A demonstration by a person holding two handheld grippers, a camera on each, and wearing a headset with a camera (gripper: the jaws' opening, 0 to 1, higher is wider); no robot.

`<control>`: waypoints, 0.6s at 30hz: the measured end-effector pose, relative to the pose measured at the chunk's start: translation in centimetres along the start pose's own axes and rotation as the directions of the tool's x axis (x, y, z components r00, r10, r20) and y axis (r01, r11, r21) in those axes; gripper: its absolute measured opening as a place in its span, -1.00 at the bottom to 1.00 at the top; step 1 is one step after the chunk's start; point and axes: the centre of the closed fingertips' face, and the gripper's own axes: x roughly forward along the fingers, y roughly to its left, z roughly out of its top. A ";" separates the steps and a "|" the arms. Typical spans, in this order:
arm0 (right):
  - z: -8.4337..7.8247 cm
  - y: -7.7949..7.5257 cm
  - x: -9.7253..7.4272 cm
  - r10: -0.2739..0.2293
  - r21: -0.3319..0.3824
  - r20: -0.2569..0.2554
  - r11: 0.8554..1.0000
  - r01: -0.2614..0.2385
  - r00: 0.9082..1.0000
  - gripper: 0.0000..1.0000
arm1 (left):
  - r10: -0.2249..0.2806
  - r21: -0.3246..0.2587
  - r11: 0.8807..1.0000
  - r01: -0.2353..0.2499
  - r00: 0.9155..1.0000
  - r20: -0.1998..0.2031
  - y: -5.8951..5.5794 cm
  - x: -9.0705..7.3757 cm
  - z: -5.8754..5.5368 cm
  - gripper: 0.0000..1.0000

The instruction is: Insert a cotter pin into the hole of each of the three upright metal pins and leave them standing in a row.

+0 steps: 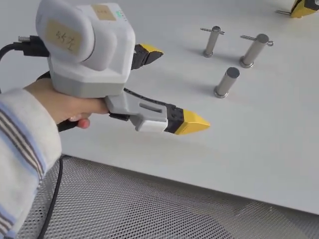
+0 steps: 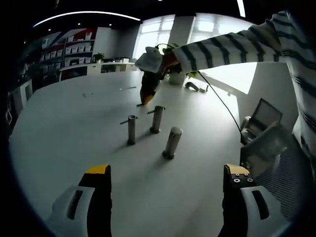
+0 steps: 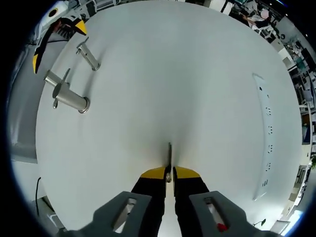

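Note:
Three upright metal pins stand on the white table (image 1: 259, 164). The far pin (image 1: 212, 41) and the right pin (image 1: 254, 50) each have a cotter pin through the top hole. The near pin (image 1: 227, 82) has none. My left gripper (image 1: 174, 85) is open and empty, to the left of the pins, which stand ahead of its jaws (image 2: 172, 142). My right gripper (image 1: 304, 7) is at the far right, low on the table, shut on a thin cotter pin (image 3: 169, 158). From there two pins with cotter pins (image 3: 69, 96) lie at upper left.
The table's front edge (image 1: 199, 186) runs across the bottom, with grey mesh (image 1: 149, 214) below it. A black cable (image 1: 20, 47) trails from the left gripper. A white strip (image 3: 264, 106) lies on the table to the right of the right gripper.

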 end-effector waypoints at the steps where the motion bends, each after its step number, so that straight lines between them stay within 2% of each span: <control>1: 0.0 0.0 0.0 0.001 -0.021 -0.015 1.000 -0.001 1.000 -1.00 | -0.001 -0.003 1.000 0.001 1.000 -0.001 0.0 0.0 -0.1 0.86; 4: 0.0 -0.1 0.0 0.002 0.007 -0.046 1.000 -0.002 0.999 -1.00 | -0.004 -0.013 1.000 0.004 1.000 -0.008 0.0 0.1 -0.3 0.86; 9: 0.0 -0.2 0.0 0.002 -0.002 -0.081 1.000 -0.002 0.997 -1.00 | -0.002 -0.018 1.000 0.002 1.000 -0.011 0.0 0.2 -0.4 0.86; 12: 0.0 -0.2 0.0 -0.011 -0.008 -0.092 1.000 0.011 0.996 -1.00 | 0.003 -0.019 1.000 -0.003 1.000 -0.008 0.1 0.2 -0.3 0.83; 14: 0.0 -0.3 0.0 -0.033 0.012 -0.094 0.999 0.034 0.995 -1.00 | 0.009 -0.016 1.000 -0.009 1.000 -0.003 0.4 0.2 -0.3 0.83; 18: 0.0 -0.3 -0.1 -0.033 0.030 -0.106 0.999 0.037 0.994 -1.00 | 0.006 -0.023 1.000 -0.006 1.000 0.005 0.1 0.2 -0.1 0.83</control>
